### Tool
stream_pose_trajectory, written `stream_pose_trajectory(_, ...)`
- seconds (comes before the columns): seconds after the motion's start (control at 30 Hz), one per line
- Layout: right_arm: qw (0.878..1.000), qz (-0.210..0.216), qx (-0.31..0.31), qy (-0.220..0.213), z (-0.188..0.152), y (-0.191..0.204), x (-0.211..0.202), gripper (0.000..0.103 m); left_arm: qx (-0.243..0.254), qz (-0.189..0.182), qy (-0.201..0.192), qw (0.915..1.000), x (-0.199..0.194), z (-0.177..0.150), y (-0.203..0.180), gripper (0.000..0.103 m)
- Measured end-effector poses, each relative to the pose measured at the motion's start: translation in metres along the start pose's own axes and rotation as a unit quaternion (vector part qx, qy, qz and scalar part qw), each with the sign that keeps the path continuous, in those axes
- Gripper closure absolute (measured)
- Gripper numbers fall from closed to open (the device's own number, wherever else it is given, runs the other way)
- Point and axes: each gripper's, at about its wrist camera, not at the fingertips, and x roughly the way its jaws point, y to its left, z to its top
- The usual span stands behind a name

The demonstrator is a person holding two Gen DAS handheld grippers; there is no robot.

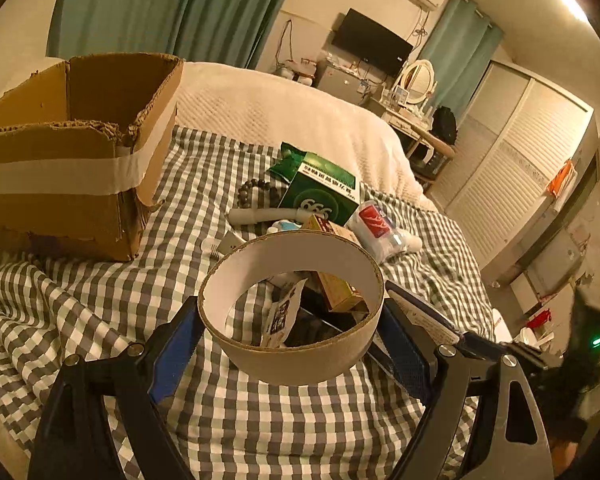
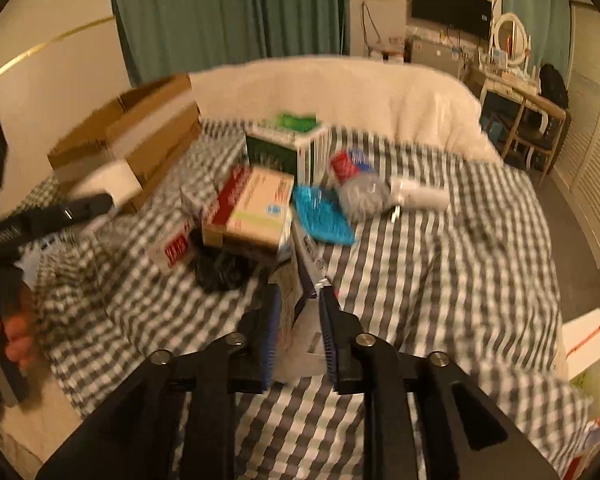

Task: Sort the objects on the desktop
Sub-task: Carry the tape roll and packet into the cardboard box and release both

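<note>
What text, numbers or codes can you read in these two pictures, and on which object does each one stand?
"999", seen upside down: white numerals on the green cardboard medicine box.
Chinese characters on that box's white band: too small to read.
QR-style code on the white paper leaflet: not readable.
Red lettering on the white-and-red carton: blurred.
Print on the beige-and-red flat box: blurred.
Red label on the white plastic packet: unreadable.

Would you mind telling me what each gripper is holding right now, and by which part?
The left gripper clamps the cardboard tape ring across its outer wall. The right gripper grips a flat whitish packet by its near end; blur hides details.
</note>
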Motion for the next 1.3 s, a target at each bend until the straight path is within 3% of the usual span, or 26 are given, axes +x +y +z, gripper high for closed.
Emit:
stream_pose_trajectory(0.07,1.0,-0.008,-0.005,0.021,-0.005,0.001,0.014,0.061,0.003,0.002,0.005,1.0,0.003,-0.001,-0.001,0.015)
stream_pose_trajectory(0.37,0.997,0.012,0.047,0.059,-0.005,-0.019,0.053,0.058,0.015,0.005,0.029,0.9994,0.021,-0.007,-0.004,0.015)
stream_pose_trajectory(0.4,0.996,0.014,0.052,0.064,-0.006,-0.019,0.059,0.055,0.016,0.006,0.031,0.9994,0.023,-0.007,-0.004,0.015)
stream_pose_trajectory(0.47,0.995,0.017,0.056,0.085,-0.009,-0.02,0.074,0.038,0.017,0.006,0.036,0.9992,0.026,-0.008,-0.003,0.015)
stream_pose_trajectory(0.5,0.994,0.023,0.056,0.091,-0.011,-0.019,0.08,0.038,0.017,0.008,0.038,0.9991,0.028,-0.009,-0.003,0.015)
stream_pose_trajectory(0.57,0.994,0.035,0.054,0.088,-0.014,-0.016,0.082,0.058,0.018,0.008,0.04,0.999,0.03,-0.01,-0.002,0.015)
stream_pose_trajectory(0.6,0.994,0.04,0.05,0.084,-0.014,-0.014,0.081,0.08,0.018,0.009,0.041,0.999,0.031,-0.01,-0.001,0.015)
stream_pose_trajectory(0.93,0.998,0.039,0.036,0.014,0.003,-0.006,0.016,0.085,0.015,0.006,0.013,0.9998,0.009,-0.001,-0.001,0.015)
stream_pose_trajectory(1.17,0.996,0.062,-0.017,-0.062,0.061,0.03,-0.055,0.085,0.006,0.023,-0.073,0.997,-0.066,0.044,0.001,0.015)
stream_pose_trajectory(1.3,0.988,0.105,-0.058,-0.097,0.109,0.067,-0.081,0.085,0.006,0.051,-0.131,0.9901,-0.112,0.084,0.012,0.015)
